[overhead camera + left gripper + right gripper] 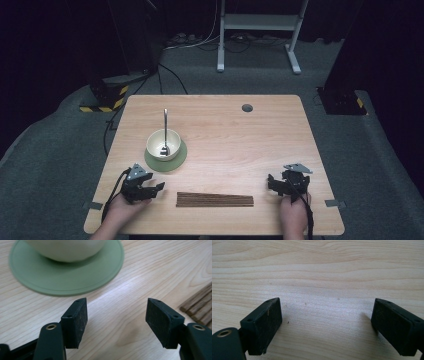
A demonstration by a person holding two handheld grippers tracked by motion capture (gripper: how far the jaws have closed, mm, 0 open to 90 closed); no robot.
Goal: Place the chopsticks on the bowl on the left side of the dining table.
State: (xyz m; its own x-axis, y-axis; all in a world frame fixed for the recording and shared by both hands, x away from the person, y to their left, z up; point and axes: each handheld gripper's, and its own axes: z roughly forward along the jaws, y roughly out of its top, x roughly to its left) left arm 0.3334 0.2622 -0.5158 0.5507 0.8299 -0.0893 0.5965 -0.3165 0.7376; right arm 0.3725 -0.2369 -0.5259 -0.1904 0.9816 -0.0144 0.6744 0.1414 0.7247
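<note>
A cream bowl (163, 144) with a metal spoon (165, 131) standing in it rests on a green round mat (180, 159) left of the table's middle. A row of dark wooden chopsticks (215, 199) lies near the front edge. My left gripper (154, 189) sits at the front left, just left of the chopsticks, open with bare wood between its pads (75, 322). In the left gripper view the green mat (75, 277), the bowl (67, 250) and the chopstick ends (198, 307) lie ahead. My right gripper (274, 184) sits at the front right, open over bare wood (327, 322).
The wooden table (260, 140) has a dark cable hole (247, 107) near its far edge. Beyond it stand a white frame (257, 30) and black stands on grey carpet. A hand holds each gripper at the front edge.
</note>
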